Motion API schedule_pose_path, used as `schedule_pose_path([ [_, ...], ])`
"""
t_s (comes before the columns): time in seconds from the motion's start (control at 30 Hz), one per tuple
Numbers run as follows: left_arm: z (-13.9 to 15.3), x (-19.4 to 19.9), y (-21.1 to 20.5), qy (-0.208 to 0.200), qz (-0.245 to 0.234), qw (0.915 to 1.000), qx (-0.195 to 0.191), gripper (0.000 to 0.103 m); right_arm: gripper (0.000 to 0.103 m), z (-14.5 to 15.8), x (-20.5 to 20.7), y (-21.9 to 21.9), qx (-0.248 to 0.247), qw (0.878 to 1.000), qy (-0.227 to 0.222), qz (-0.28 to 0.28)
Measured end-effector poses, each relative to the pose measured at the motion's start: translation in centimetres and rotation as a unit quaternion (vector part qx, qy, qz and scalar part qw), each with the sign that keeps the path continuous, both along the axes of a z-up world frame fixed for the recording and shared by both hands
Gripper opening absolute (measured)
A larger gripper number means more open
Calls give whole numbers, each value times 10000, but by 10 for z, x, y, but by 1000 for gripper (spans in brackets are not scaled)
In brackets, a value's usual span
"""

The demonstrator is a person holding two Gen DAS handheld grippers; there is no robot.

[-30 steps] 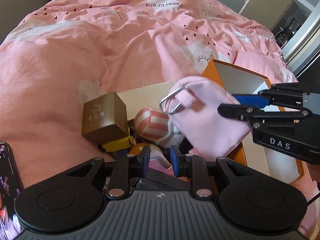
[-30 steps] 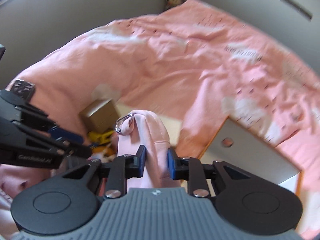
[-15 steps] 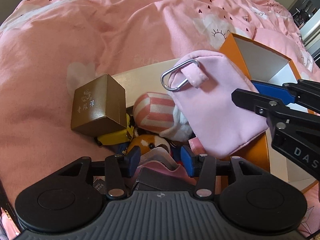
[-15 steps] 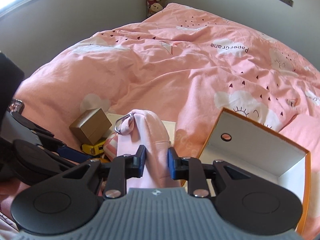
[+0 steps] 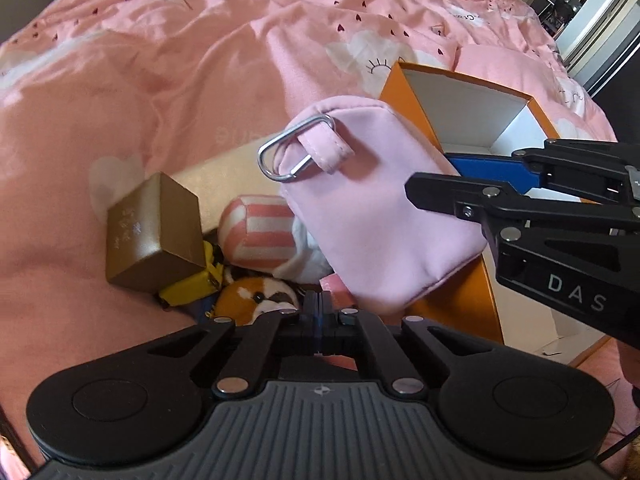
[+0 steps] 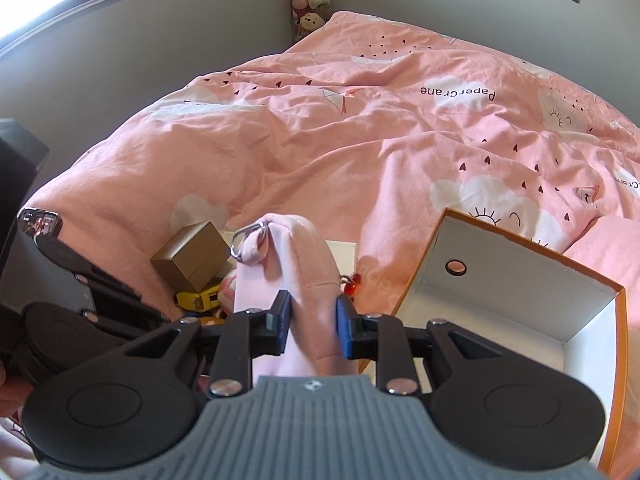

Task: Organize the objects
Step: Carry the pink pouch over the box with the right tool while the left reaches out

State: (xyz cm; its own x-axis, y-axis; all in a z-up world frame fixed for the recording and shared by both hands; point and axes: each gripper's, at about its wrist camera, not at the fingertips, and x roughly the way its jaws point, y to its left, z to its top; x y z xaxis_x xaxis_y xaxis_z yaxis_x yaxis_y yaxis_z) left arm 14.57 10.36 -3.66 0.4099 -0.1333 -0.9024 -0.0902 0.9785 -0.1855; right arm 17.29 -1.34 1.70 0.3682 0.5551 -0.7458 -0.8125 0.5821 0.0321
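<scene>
- Brown gift box: sits on the bed at left edge of the clutter pile; gold print on its side, too blurred to read.
- Yellow item, striped plush, orange plush: heaped beside it, prob. awaiting sorting.
- Left tool: clenched, pads together w/ nothing seen between them, low over the pile.
- Pink pouch w/ metal clip: held up off the bed, by the box rim, likely for dropping in.
- Right tool: grasping the pouch; "DAS" on its body.
- Orange box: open, white inside, at right.
- Duvet: reads "PaperCrane".
</scene>
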Motion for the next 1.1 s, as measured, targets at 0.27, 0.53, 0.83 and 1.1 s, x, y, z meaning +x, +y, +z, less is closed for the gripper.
schedule_pose_path([
  [0.27, 24, -5, -18, -235, -2031, 9732, 1052, 10, 25, 24, 2, -12, 83, 9996, -250, -60],
  [0.53, 5, 0, -53, 203, -4245, 8923, 1523, 31, 25, 72, 6, -62, 463, 9967, -361, -559],
  [0.83, -36, 31, -89, 1295, -5900, 7752, 1848, 33, 25, 57, 17, -127, 301, 9874, -23, -1551],
  [1.1, -59, 56, -98, 2441, -6436, 7115, 1410, 25, 25, 22, 29, -143, 21, 9848, 426, -1682],
])
